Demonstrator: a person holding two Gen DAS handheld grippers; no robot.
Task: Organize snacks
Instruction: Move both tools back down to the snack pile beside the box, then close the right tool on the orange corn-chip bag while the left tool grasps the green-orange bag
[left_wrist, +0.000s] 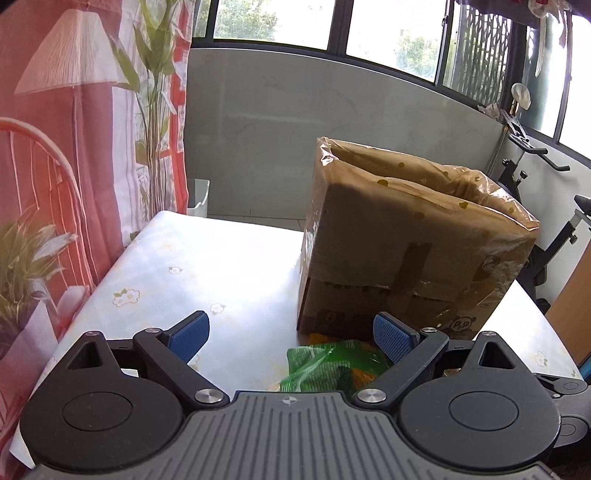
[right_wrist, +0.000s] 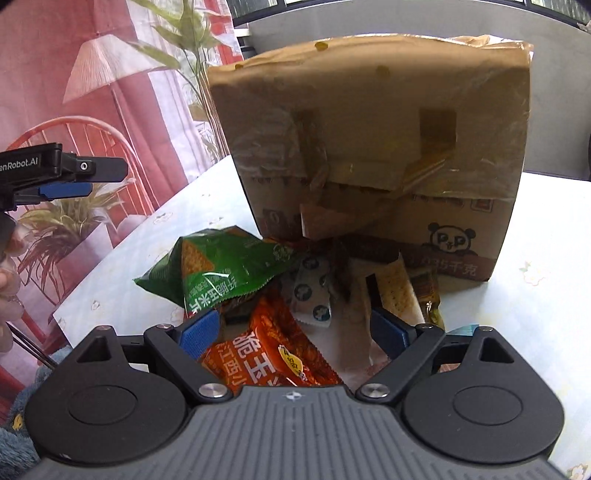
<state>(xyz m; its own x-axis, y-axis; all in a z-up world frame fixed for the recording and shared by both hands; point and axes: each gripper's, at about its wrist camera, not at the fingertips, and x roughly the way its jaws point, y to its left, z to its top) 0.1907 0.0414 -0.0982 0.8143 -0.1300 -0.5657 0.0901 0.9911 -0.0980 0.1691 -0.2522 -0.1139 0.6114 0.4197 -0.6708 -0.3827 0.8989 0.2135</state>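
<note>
Cardboard box (right_wrist: 373, 147) (plastic-wrapped) stands mid-tabletop (left_wrist: 192, 258), snack packs heaped against its near side, green bag (right_wrist: 221, 266) on top. Left gripper (left_wrist: 291, 338) and right gripper (right_wrist: 293, 332) both spread wide, holding nothing.

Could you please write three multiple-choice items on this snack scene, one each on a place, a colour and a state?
1. Where does the pile of snack packets lie?
A. inside the box
B. on the table in front of the box
C. on the floor

2. What colour is the crinkled packet on the left of the pile?
A. green
B. blue
C. white

3. How do the right gripper's jaws stand?
A. shut on a packet
B. shut on nothing
C. open

Answers:
1 B: the packets lie on the white flowered tablecloth at the foot of the brown cardboard box.
2 A: the green snack packet sits beside the orange snack packet.
3 C: the right gripper has its blue pads wide apart.
</note>
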